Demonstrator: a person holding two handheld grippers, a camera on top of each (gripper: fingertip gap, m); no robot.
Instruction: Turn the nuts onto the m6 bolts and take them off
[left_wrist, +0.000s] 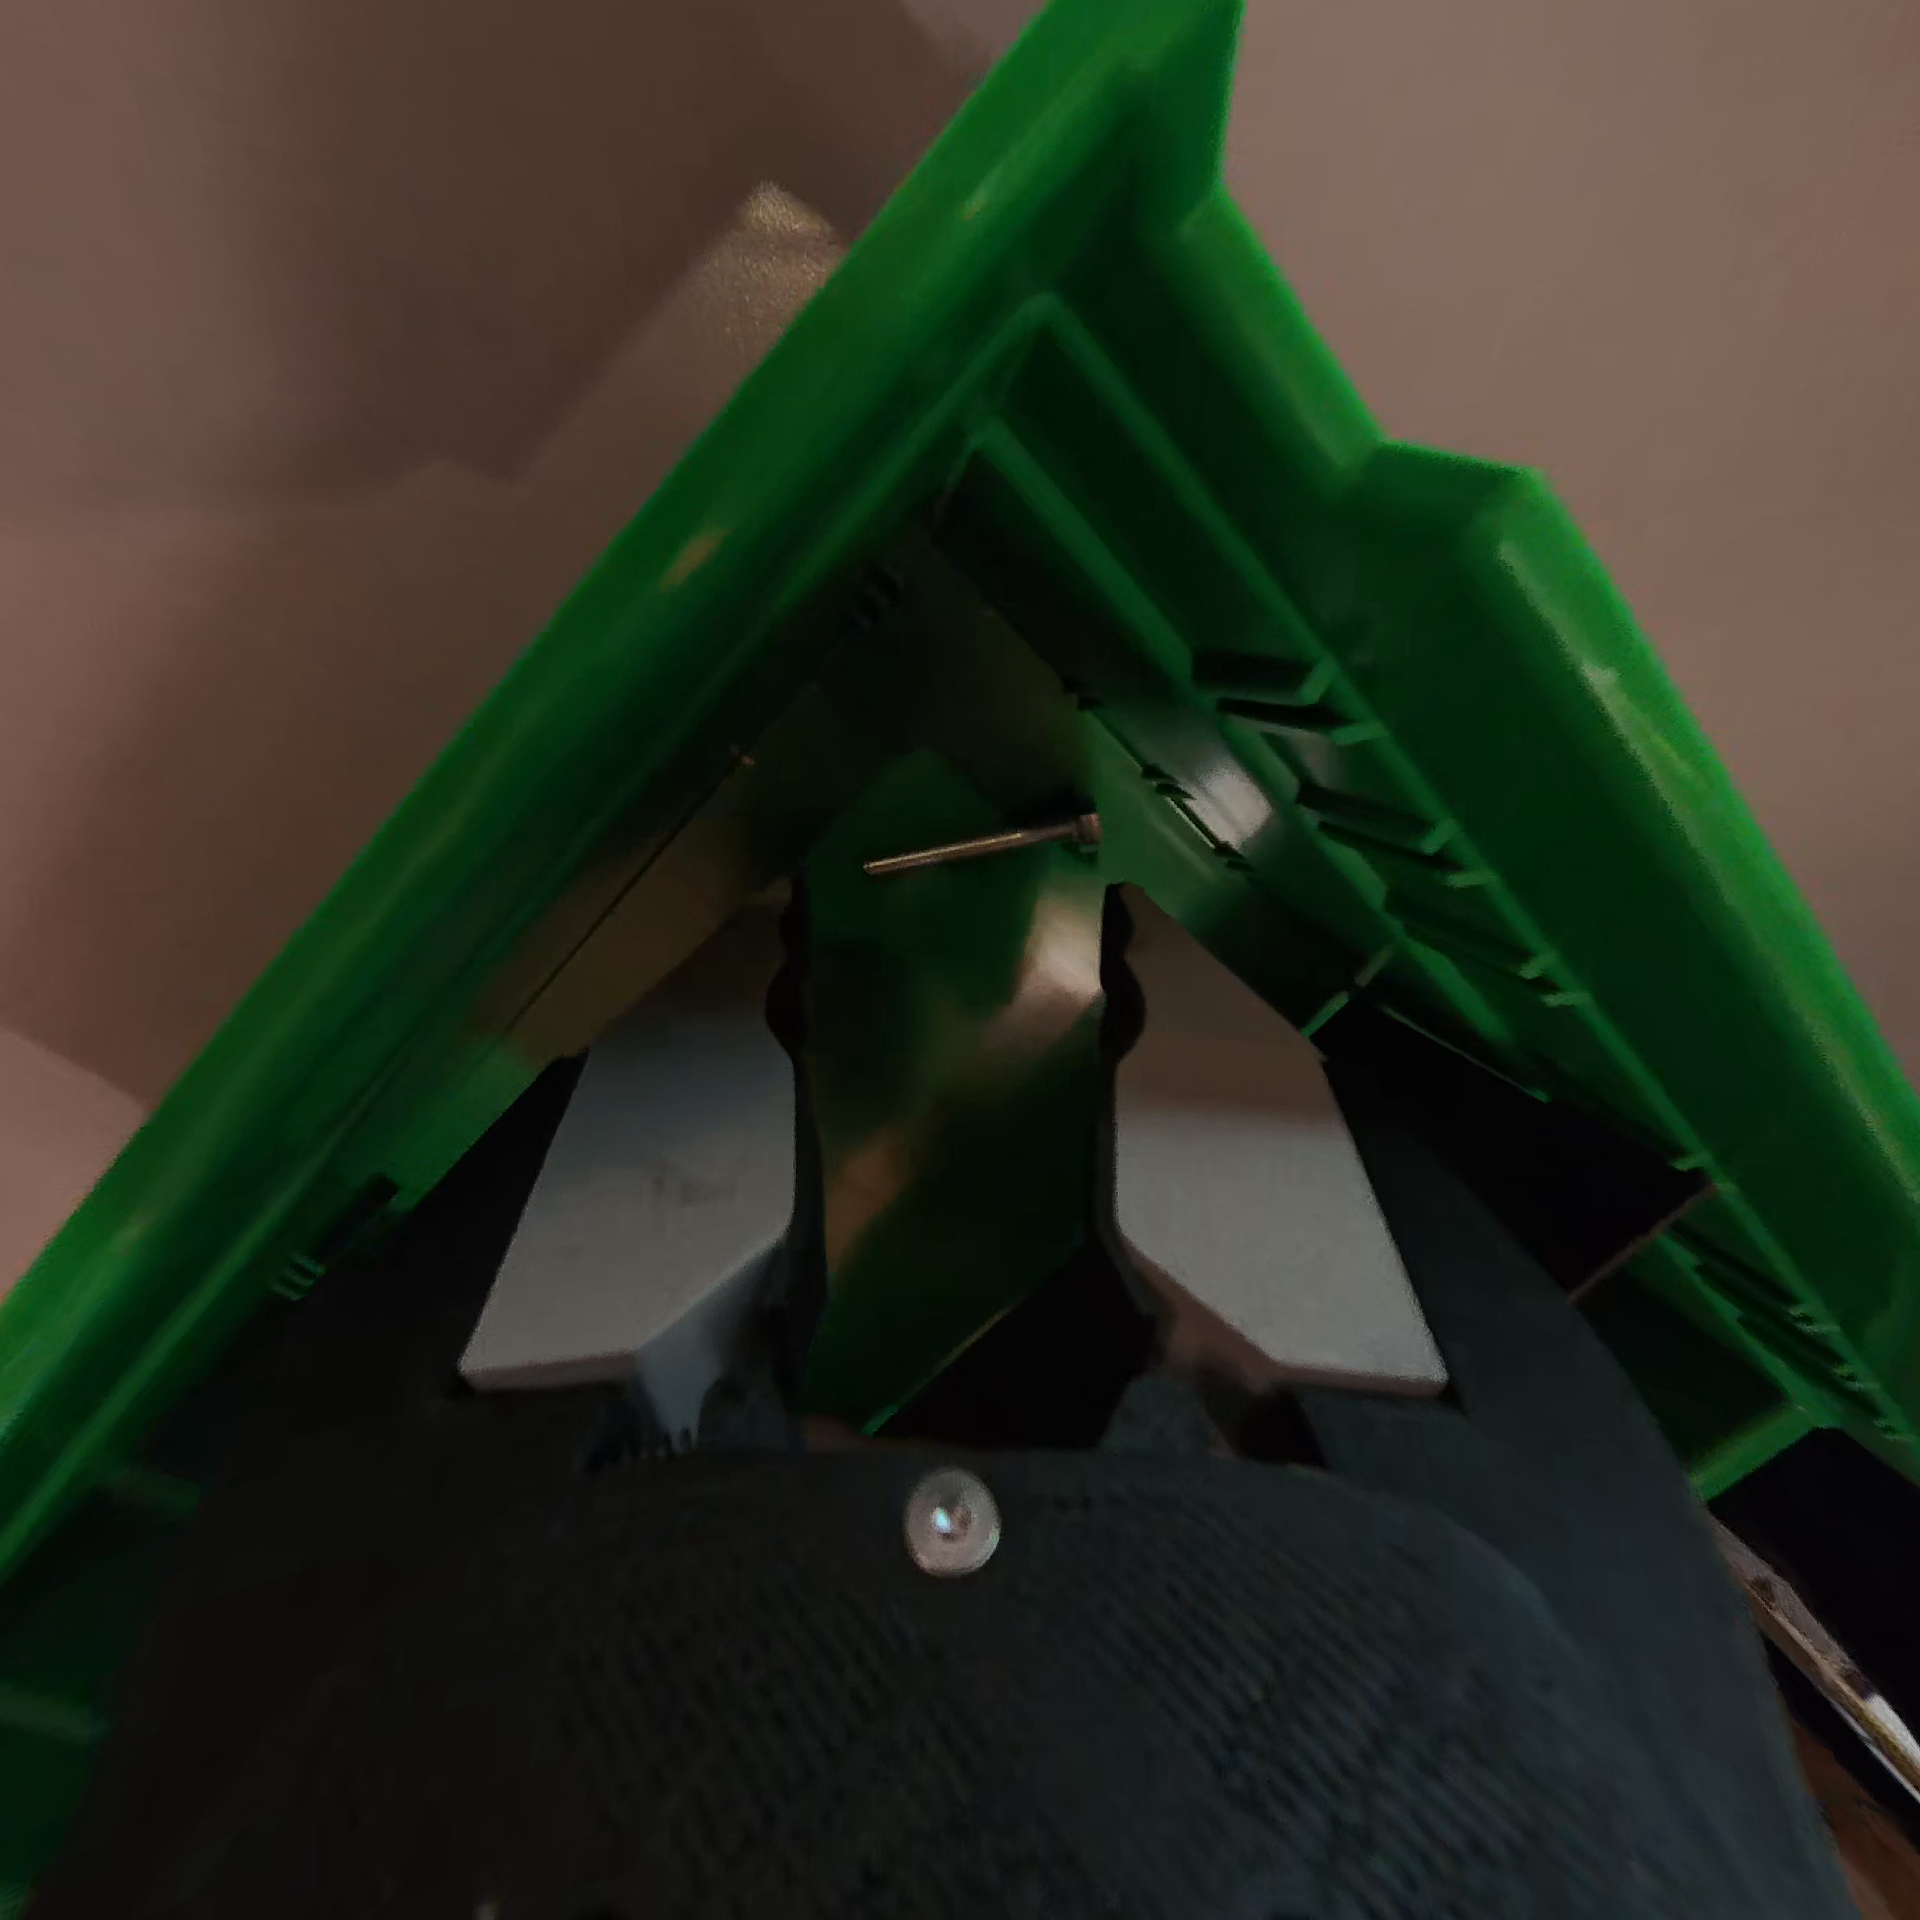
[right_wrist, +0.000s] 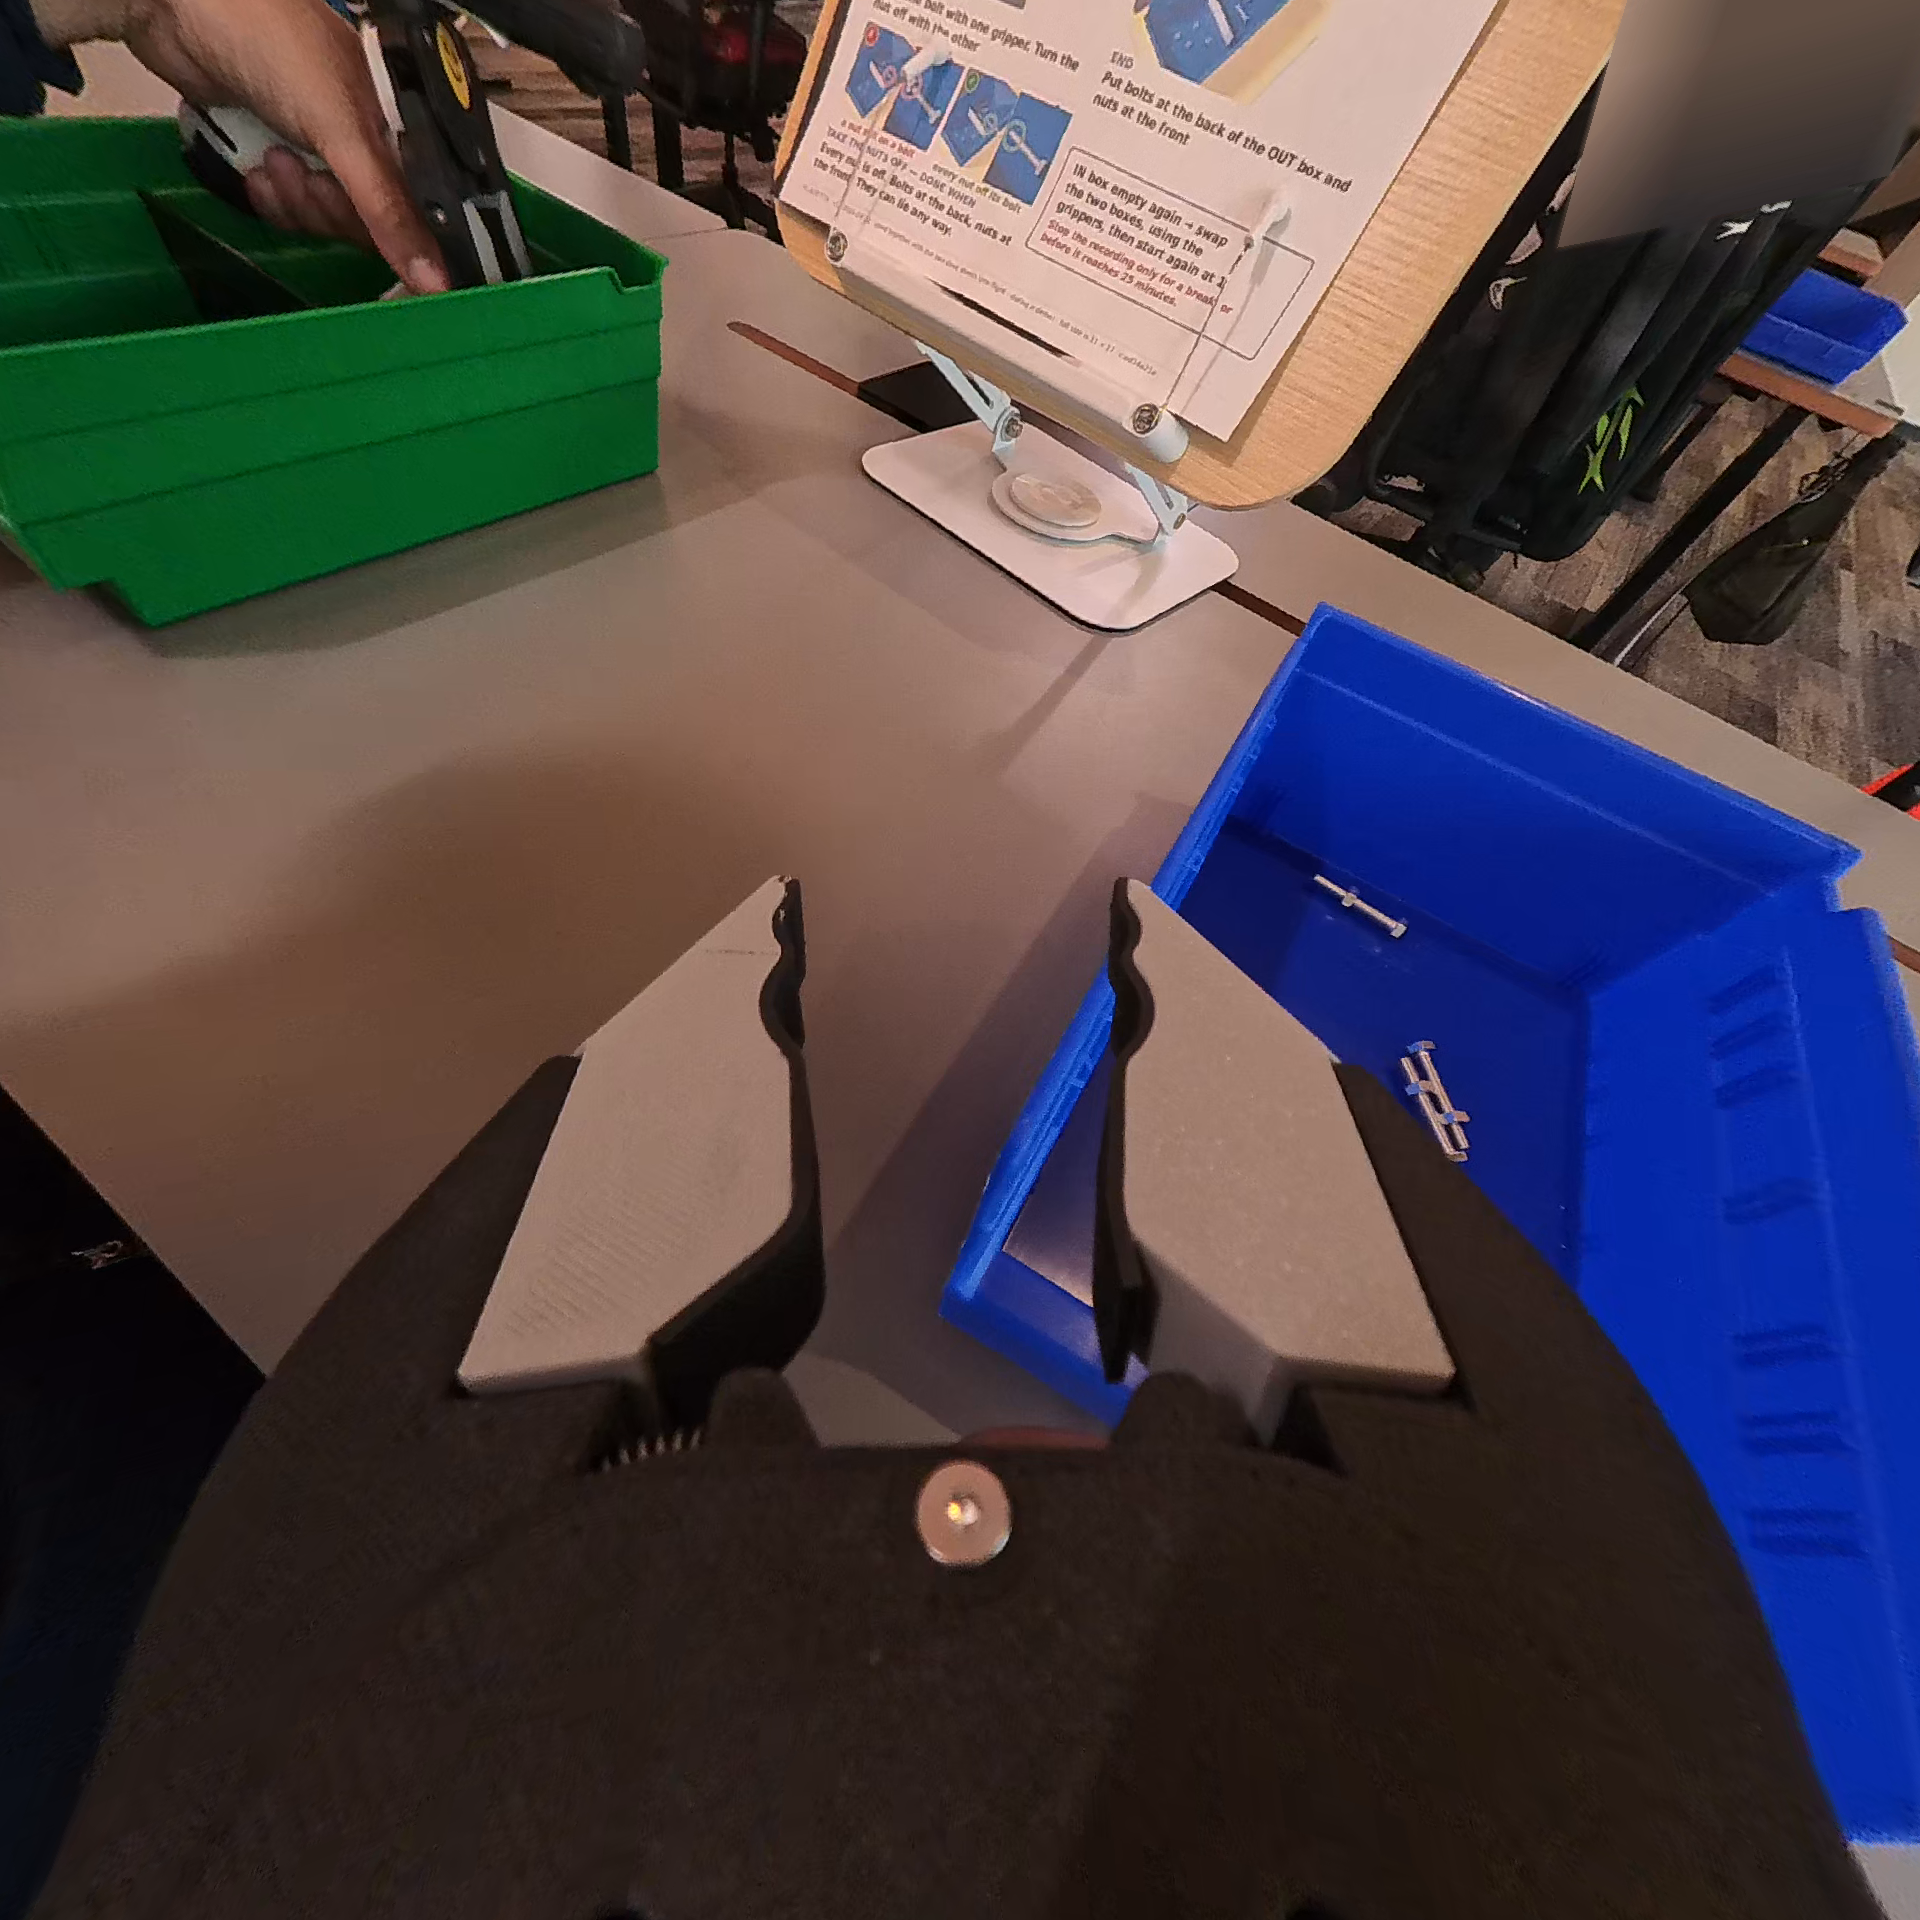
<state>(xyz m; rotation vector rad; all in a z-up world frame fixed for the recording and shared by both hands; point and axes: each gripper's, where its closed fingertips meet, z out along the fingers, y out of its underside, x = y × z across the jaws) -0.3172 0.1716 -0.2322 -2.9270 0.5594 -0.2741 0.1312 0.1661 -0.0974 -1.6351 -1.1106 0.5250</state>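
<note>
- Left gripper (left_wrist: 951, 904) inside green bin (left_wrist: 644, 748), jaws wide apart, empty; lone bolt (left_wrist: 982, 844) just ahead, probably lined up for pickup.
- Right gripper (right_wrist: 956, 914) wide, empty, hovers over table (right_wrist: 416, 790) beside blue bin (right_wrist: 1714, 1091) w/ nutted bolts (right_wrist: 1439, 1107); likely on standby.

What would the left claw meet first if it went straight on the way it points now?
Probably the bolt, lying crosswise just beyond the open left claw inside the green bin. No nut is visible on it. Behind it the bin's floor or inner corner would stop the claw; depth is unclear in this blurred view.
</note>
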